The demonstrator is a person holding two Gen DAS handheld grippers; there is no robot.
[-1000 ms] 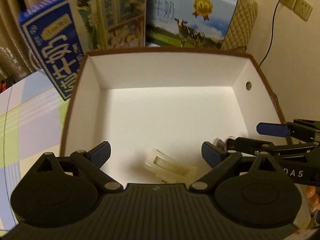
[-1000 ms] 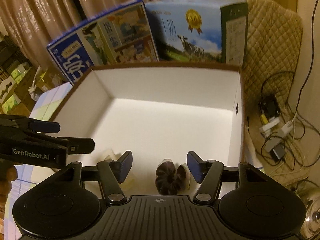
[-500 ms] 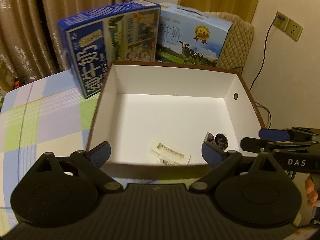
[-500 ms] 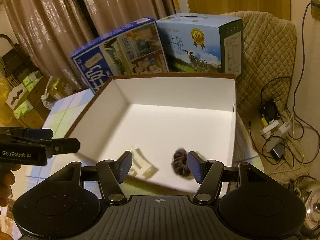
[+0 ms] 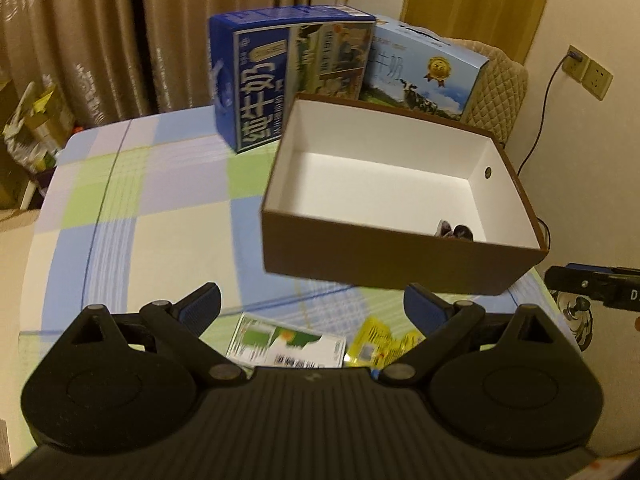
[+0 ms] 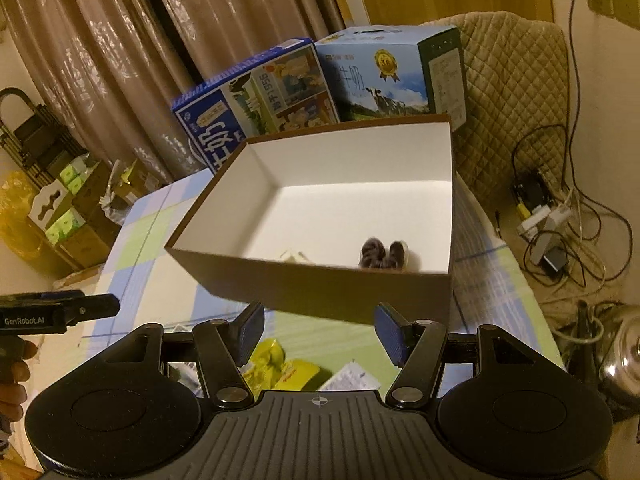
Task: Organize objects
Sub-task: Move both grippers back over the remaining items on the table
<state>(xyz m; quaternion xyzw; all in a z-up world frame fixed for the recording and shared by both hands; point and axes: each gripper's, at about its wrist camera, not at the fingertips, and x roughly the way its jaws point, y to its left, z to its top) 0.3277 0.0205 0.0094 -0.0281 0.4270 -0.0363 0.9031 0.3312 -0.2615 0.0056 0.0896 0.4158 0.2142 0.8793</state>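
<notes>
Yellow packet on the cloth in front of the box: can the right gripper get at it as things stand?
Probably yes. The right gripper is open and empty, and the yellow packet lies loose on the cloth just below its fingers, outside the brown box. Nothing covers it; a white packet lies beside it.

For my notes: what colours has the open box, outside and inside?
The open box is brown outside, white inside; the right wrist view shows it best.

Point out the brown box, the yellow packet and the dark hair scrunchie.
brown box (image 5: 400, 260), left wrist view, on its brown near wall.
yellow packet (image 5: 376, 346), left wrist view, on its middle, lying on the tablecloth.
dark hair scrunchie (image 6: 374, 256), right wrist view, on its visible top inside the box.
</notes>
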